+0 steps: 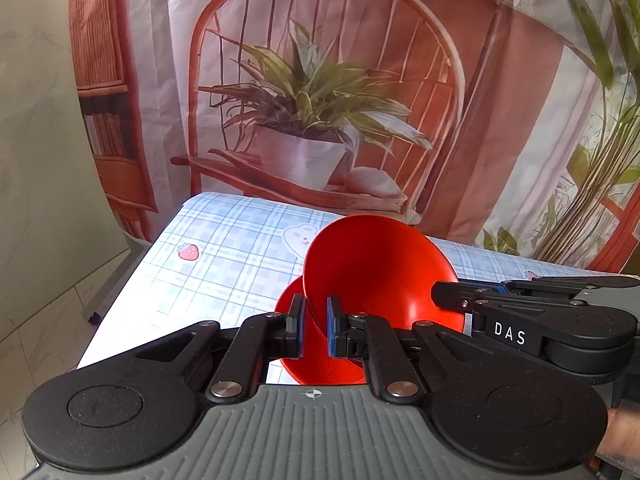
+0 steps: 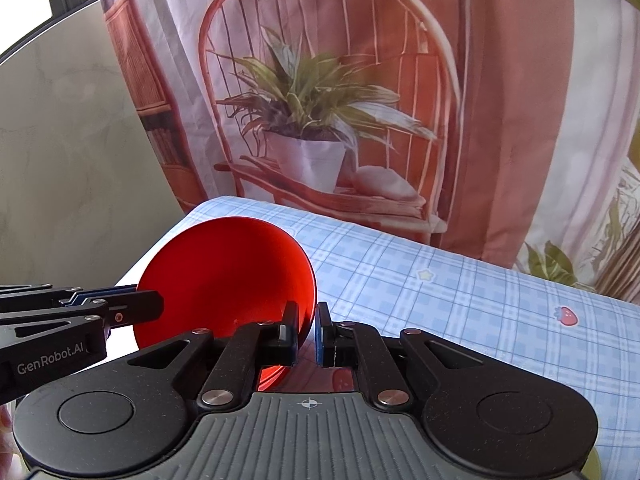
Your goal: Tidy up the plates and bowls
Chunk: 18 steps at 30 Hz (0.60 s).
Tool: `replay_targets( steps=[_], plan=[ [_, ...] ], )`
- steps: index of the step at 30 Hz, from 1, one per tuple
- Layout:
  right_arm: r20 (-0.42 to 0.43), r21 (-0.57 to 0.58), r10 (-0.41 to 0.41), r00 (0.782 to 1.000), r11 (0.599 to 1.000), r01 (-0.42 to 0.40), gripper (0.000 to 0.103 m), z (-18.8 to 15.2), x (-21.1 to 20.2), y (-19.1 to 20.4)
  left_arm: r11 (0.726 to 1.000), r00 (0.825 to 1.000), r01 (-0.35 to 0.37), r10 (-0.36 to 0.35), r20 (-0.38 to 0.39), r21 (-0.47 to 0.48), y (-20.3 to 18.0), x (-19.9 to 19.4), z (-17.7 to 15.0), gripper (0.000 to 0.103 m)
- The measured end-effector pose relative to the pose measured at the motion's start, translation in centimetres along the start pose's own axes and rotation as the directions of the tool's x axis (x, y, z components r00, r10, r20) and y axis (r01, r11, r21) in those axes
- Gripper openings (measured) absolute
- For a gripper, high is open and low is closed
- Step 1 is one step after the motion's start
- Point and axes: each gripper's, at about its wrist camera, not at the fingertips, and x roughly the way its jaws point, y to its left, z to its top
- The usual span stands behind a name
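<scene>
- Evidently, a carrying step is in hand: a glossy red bowl with a wide flared rim (image 1: pixel 380 268) is held tilted above a table covered in a blue-and-white checked cloth with strawberry and rabbit prints (image 1: pixel 224 256), gripped from both sides at once.
- Its rim is pinched by the left gripper (image 1: pixel 316 330), whose blue-padded jaws are closed tight on the near edge of the wall.
- In the right wrist view the same bowl (image 2: pixel 224 276) is seen clamped at its right-hand edge by the right gripper (image 2: pixel 308 334), with jaws likewise closed on the rim.
- Each gripper is seen by the other's camera, reaching in from the side to the bowl's edge.
- A second curved red surface (image 1: pixel 320 360) is visible under the left jaws; whether it is the bowl's own outer wall or another dish cannot be told.
- No stack, rack or other plates can be seen on the cloth, so the destination is not shown.
- For the next move, it is judged that the bowl should be levelled and both hands kept in step, since an uneven pull could twist the thin rim out of one grip.
- Behind the table, a printed backdrop of a wicker chair and potted plant (image 1: pixel 320 100) is hung.
</scene>
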Motion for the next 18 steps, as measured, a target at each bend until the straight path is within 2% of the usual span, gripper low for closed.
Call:
replay_targets(
  steps=[18],
  plan=[
    [-0.044,-0.061,-0.014,0.999,0.998,0.012,0.009,-1.6,1.6,1.5,0.999,0.999,-0.033,0.033,-0.036,-0.011,1.0,1.4,-1.6,0.011]
  ],
)
